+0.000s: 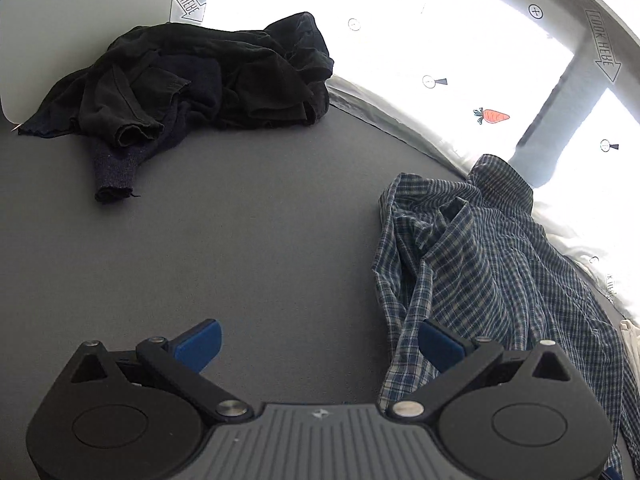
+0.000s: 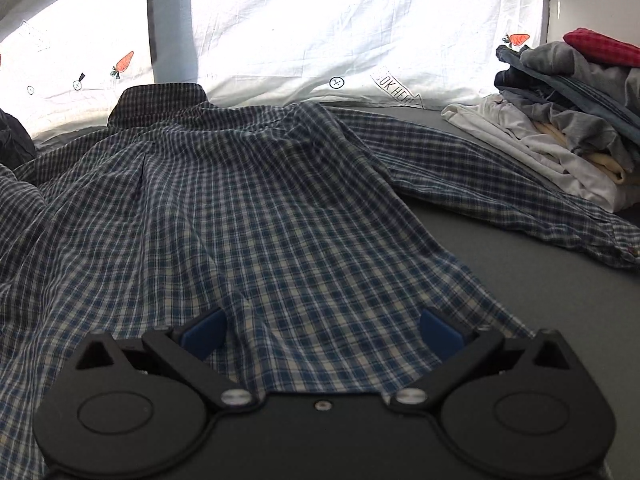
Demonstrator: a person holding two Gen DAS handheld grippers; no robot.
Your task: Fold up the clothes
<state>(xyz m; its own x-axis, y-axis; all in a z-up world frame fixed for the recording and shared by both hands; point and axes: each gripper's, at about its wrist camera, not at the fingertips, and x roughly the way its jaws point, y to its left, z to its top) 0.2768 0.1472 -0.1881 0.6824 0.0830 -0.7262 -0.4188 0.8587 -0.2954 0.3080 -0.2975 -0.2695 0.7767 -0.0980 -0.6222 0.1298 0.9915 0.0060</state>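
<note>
We see our left gripper (image 1: 319,342) with its two blue fingers (image 1: 199,343) wide apart, and nothing is between them; it is above the bare gray surface (image 1: 256,240). In the left wrist view the plaid shirt (image 1: 480,264) lies crumpled at about 3 o'clock, and the right blue finger is just at its edge, but we cannot tell if it touches the cloth. At 11 o'clock in this view there is a dark heap of clothes (image 1: 208,80), well apart from the gripper, with one knitted sleeve (image 1: 114,172) that hangs out toward us. Our right gripper (image 2: 323,330) also has its fingers spread apart and holds nothing; it is low over the bottom part of the plaid shirt (image 2: 248,200), which is laid with the collar (image 2: 160,98) at 11 o'clock and one sleeve stretched toward 3 o'clock. At 2 o'clock in the right wrist view stands a pile of folded clothes (image 2: 560,136) with a red piece (image 2: 604,50) on top. Behind everything is a white sheet (image 2: 340,32) with small carrots printed.
</note>
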